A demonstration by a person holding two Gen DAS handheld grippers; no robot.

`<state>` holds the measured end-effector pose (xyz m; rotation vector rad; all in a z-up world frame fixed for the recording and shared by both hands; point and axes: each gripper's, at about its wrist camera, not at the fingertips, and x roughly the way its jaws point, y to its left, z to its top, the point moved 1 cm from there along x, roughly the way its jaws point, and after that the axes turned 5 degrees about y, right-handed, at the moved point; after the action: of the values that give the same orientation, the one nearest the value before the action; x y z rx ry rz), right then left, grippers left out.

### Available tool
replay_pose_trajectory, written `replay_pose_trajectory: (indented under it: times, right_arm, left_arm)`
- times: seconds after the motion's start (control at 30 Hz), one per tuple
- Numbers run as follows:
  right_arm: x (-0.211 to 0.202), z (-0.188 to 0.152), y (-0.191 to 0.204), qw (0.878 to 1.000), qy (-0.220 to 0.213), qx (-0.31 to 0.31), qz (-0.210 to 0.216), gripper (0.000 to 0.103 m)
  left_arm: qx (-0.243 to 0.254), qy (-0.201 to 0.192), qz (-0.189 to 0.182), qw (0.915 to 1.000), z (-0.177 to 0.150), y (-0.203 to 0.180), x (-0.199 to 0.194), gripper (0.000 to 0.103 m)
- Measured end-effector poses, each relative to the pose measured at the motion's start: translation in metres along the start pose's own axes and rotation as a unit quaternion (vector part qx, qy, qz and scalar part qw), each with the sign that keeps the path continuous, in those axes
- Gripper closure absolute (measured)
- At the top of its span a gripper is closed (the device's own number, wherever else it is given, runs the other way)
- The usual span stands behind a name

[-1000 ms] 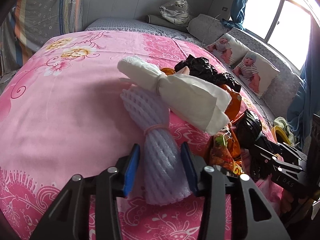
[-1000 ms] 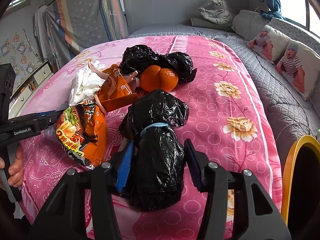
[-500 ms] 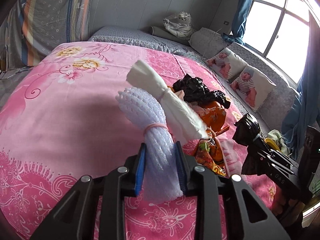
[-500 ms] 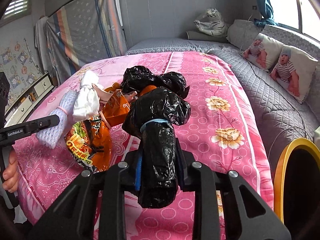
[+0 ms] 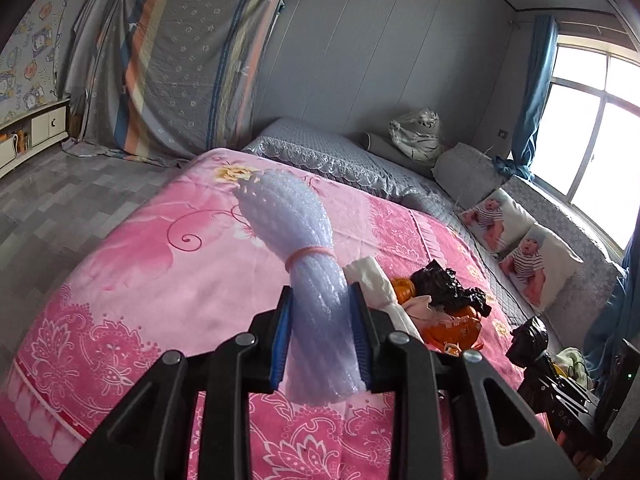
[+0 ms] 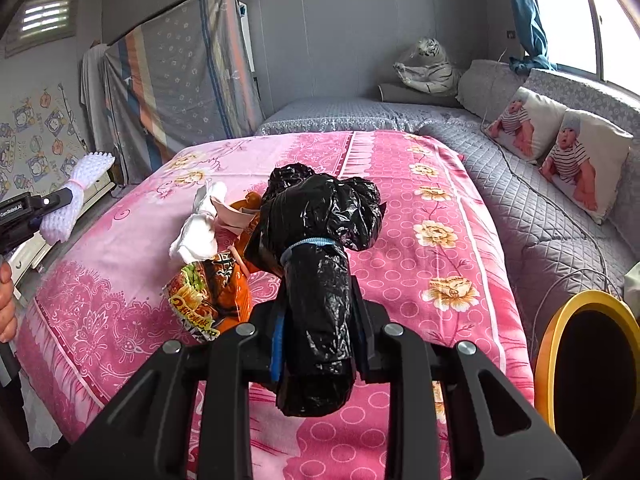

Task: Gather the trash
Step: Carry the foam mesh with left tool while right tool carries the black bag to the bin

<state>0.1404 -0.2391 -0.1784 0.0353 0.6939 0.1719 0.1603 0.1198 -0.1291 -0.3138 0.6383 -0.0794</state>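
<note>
Left gripper (image 5: pixel 322 334) clamped on pale lilac foam-net bundle tied with pink band (image 5: pixel 304 264), lifted clear of pink floral bedspread (image 5: pixel 160 280). Right gripper (image 6: pixel 318 334) clamped on black plastic bag roll bound with blue band (image 6: pixel 320 264), above bedspread, near yellow-rimmed bin (image 6: pixel 560 320). Orange snack wrappers (image 6: pixel 208 300) and white tied wad (image 6: pixel 196 232) lying on bedspread.

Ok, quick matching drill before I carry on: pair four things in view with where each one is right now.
1. foam net bundle
2. black bag bundle
3. orange snack wrapper
4. yellow-rimmed bin

a. lying on the pink blanket
b. in the left gripper
c. beside the bed, at right
d. in the right gripper

Pairs: 1-b, 2-d, 3-a, 4-c
</note>
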Motion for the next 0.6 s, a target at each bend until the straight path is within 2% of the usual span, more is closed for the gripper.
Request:
replay_pose_trajectory:
  times: [0.23, 0.6]
  right_arm:
    - [-0.02, 0.004, -0.005, 1.0, -0.027, 0.009, -0.007, 0.078]
    - [-0.048, 0.004, -0.021, 0.998, -0.059, 0.025, -0.016, 0.078]
  left_arm:
    - [0.023, -0.017, 0.001, 0.9996, 0.003, -0.018, -0.022, 0.077]
    - [0.09, -0.03, -0.043, 0.9946, -0.001, -0.088, -0.039, 0.077]
